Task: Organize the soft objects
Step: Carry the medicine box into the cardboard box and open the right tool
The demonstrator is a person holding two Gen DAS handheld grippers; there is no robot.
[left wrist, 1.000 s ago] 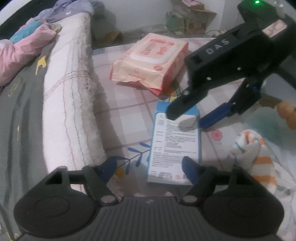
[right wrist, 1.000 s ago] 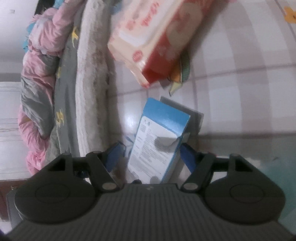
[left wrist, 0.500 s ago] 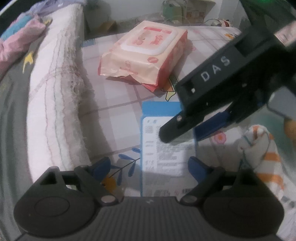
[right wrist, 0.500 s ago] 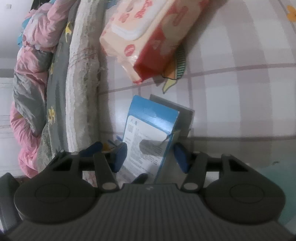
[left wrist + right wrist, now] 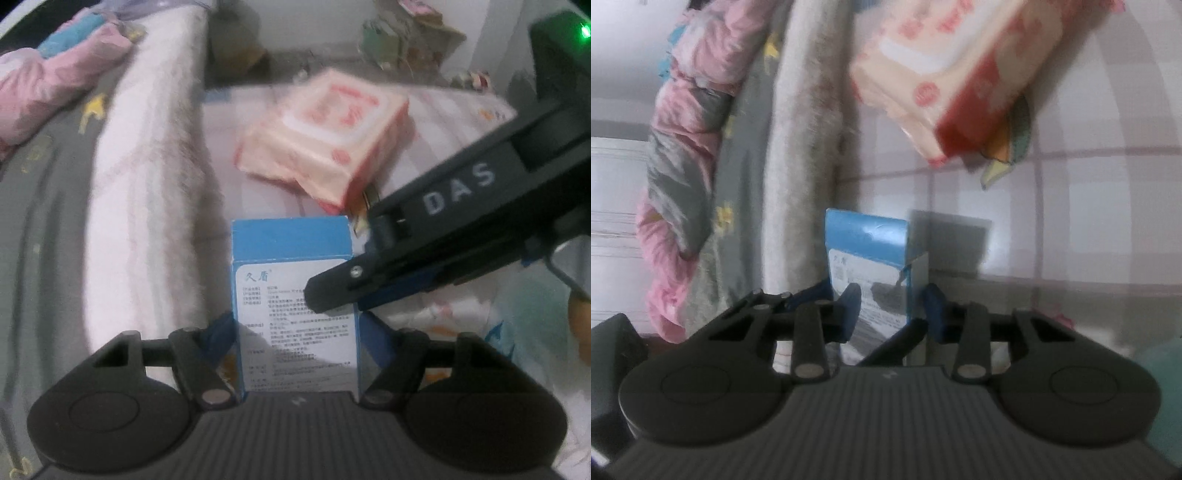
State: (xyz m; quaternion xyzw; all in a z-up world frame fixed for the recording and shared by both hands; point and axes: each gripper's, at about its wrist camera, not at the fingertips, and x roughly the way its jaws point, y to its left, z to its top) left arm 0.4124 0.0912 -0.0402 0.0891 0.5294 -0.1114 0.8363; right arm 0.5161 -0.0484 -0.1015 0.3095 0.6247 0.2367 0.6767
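Box now upright vs 1 s ago: blue-and-white cardboard box (image 5: 295,317) on the checked bed sheet (image 5: 1071,229), between both tongs, left (image 5: 297,334) and right (image 5: 890,306), closing, not yet clenched. Uneven squeeze could tip it.

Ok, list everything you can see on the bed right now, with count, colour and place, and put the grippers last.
box: one, blue and white, upright between both grippers' jaws
wipes pack: one, pink and white, on the sheet behind the box
sheet: one, pale pink check, under everything
towel: one, whitish roll, left of the box
quilt: one, pink and grey, far left
striped cloth: one, white and orange, right of the box
left gripper: jaws closing, box between them
right gripper: jaws closing, box between them
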